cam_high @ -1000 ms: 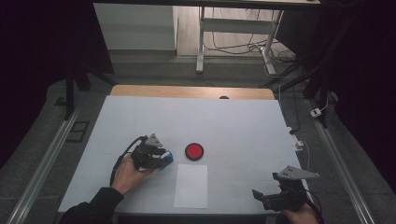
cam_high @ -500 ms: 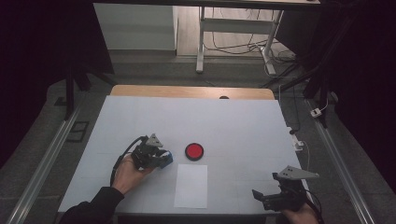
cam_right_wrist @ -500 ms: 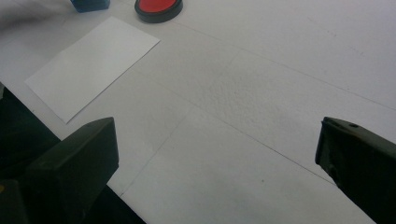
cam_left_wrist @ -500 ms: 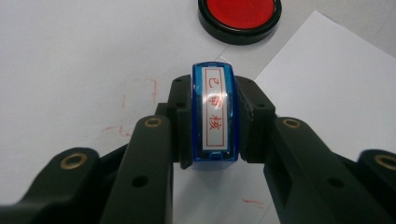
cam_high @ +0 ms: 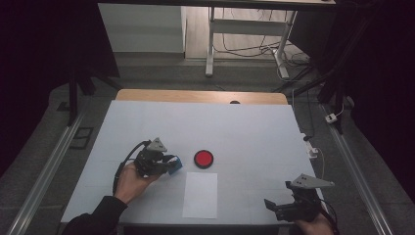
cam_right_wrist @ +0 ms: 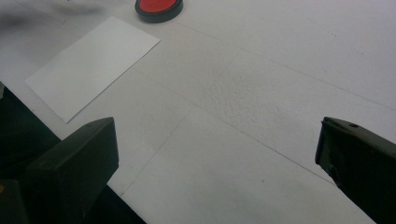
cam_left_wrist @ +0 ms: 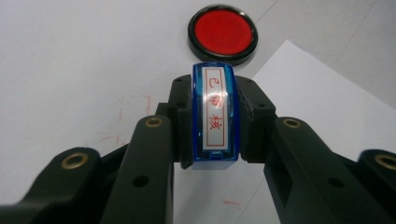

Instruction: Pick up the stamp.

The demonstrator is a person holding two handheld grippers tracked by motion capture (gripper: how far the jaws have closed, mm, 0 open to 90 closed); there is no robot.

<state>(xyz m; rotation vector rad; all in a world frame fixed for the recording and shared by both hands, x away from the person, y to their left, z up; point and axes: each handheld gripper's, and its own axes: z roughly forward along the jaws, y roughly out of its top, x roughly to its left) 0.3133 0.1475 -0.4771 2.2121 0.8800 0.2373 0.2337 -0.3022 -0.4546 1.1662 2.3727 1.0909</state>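
Note:
A blue stamp (cam_high: pixel 174 165) with a white label in red characters (cam_left_wrist: pixel 215 116) is clamped between the pads of my left gripper (cam_high: pixel 169 164), which is shut on it (cam_left_wrist: pixel 215 95). It hovers low over the white table, left of centre. Just beyond the stamp lies a round red ink pad (cam_high: pixel 203 158) in a black case (cam_left_wrist: pixel 222 30). A blank white sheet of paper (cam_high: pixel 200 195) lies in front of the pad, near the front edge. My right gripper (cam_high: pixel 274 208) rests at the front right corner, open with nothing between its jaws (cam_right_wrist: pixel 215 163). The paper (cam_right_wrist: pixel 93 60) and pad (cam_right_wrist: pixel 159 7) lie farther off.
The white table top (cam_high: pixel 244 132) has a wooden strip (cam_high: pixel 200 96) along its far edge. A white cable and plug (cam_high: pixel 313 147) hang at the right edge. Metal rails run along the floor on both sides, and a desk frame (cam_high: pixel 244 44) stands behind.

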